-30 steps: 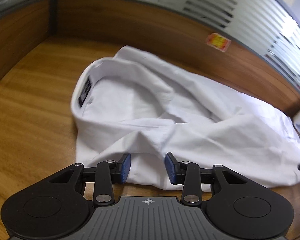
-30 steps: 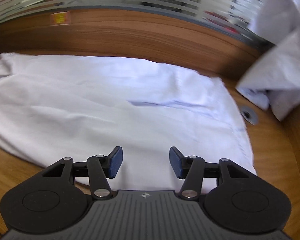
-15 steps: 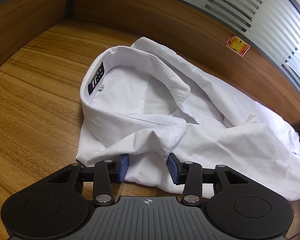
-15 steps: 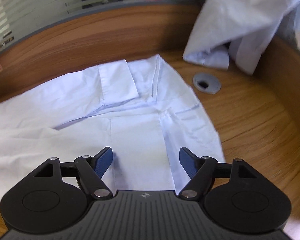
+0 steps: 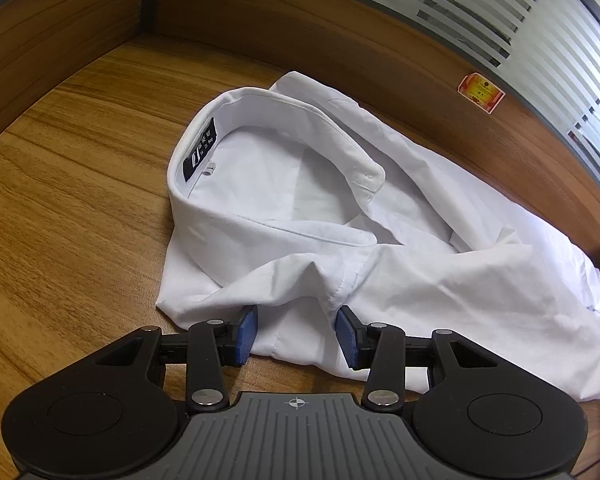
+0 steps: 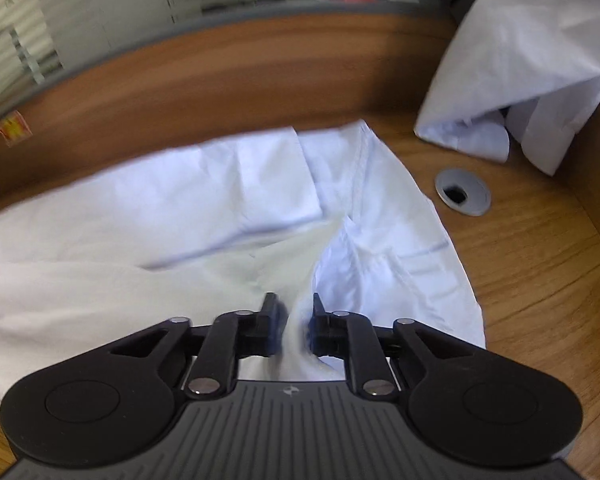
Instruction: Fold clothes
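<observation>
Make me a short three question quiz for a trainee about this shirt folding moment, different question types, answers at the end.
1. True or false: the right tongs are pinching a fold of the white shirt.
2. Multiple choice: the left tongs are A) shut on the collar, B) open at the shirt's near edge, C) out of view.
3. Fill in: the black label sits inside the shirt's ____.

Key: 1 true; 2 B; 3 collar.
</observation>
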A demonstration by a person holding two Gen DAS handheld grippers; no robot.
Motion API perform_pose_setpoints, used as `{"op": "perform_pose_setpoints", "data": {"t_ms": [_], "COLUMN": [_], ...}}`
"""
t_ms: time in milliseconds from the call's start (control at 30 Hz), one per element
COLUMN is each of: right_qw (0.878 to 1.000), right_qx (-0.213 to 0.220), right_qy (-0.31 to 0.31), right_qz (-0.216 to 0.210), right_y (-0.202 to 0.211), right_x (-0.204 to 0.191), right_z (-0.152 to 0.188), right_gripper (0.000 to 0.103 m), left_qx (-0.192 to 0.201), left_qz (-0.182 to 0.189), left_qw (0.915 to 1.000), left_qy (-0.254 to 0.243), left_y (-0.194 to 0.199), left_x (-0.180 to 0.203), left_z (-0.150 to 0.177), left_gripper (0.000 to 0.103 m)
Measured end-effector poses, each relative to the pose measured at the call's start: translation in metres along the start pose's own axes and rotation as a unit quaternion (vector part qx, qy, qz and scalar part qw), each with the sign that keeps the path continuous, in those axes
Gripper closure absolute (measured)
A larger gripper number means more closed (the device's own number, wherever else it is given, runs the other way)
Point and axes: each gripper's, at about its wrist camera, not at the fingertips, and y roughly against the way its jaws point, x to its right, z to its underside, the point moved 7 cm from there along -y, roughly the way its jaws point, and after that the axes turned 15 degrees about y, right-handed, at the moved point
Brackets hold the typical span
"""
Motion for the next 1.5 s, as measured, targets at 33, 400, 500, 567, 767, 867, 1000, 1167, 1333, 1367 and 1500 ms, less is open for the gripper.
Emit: {"op": "perform_pose_setpoints", "data": {"t_ms": [33,400,500,567,767,867,1000,1167,1333,1367,1500], "right_qw": [1.0,0.991,0.988,0.988,0.987,0.987,0.99,0.991,0.988,0.987,0.979], "right_qx": [-0.006,0.051,0.068,0.063,0.027,0.009,0.004,0.023,0.053,0.057,0.072], "right_qy": [0.006,0.098,0.125,0.14,0.157,0.158,0.137,0.13,0.135,0.137,0.15], "right_qz": [0.011,0.082,0.051,0.032,-0.01,-0.015,-0.019,-0.017,-0.051,-0.063,-0.116], "right_y": [-0.002,0.045,0.055,0.05,0.02,0.006,-0.002,0.014,0.026,0.025,0.018], "right_x": [0.002,-0.01,-0.034,-0.049,-0.074,-0.073,-0.063,-0.064,-0.088,-0.096,-0.129], "right_z": [0.003,-0.011,-0.013,-0.01,0.009,0.02,0.026,0.014,-0.003,-0.006,-0.018], "right_gripper": [0.073,0.037,0.032,0.032,0.032,0.032,0.024,0.025,0.031,0.033,0.04], "left_qx": [-0.001,-0.003,-0.002,-0.007,-0.027,-0.048,-0.044,-0.051,-0.058,-0.059,-0.063], "left_qz": [-0.001,0.022,0.046,0.056,0.057,0.027,0.043,0.076,0.109,0.116,0.135], "left_qw": [1.0,0.9976,0.9921,0.9896,0.9881,0.991,0.991,0.9869,0.9813,0.9801,0.9751], "left_qy": [0.0,-0.066,-0.116,-0.132,-0.141,-0.122,-0.119,-0.133,-0.147,-0.15,-0.164], "left_y": [0.0,0.039,0.045,0.036,-0.007,-0.031,-0.035,-0.032,-0.028,-0.028,-0.029], "left_x": [0.0,0.029,0.053,0.068,0.093,0.082,0.087,0.115,0.144,0.15,0.172], "left_z": [0.0,0.017,0.026,0.031,0.03,0.025,0.022,0.026,0.03,0.031,0.034], "left_gripper": [0.056,0.056,0.056,0.056,0.056,0.057,0.059,0.058,0.058,0.058,0.06]}}
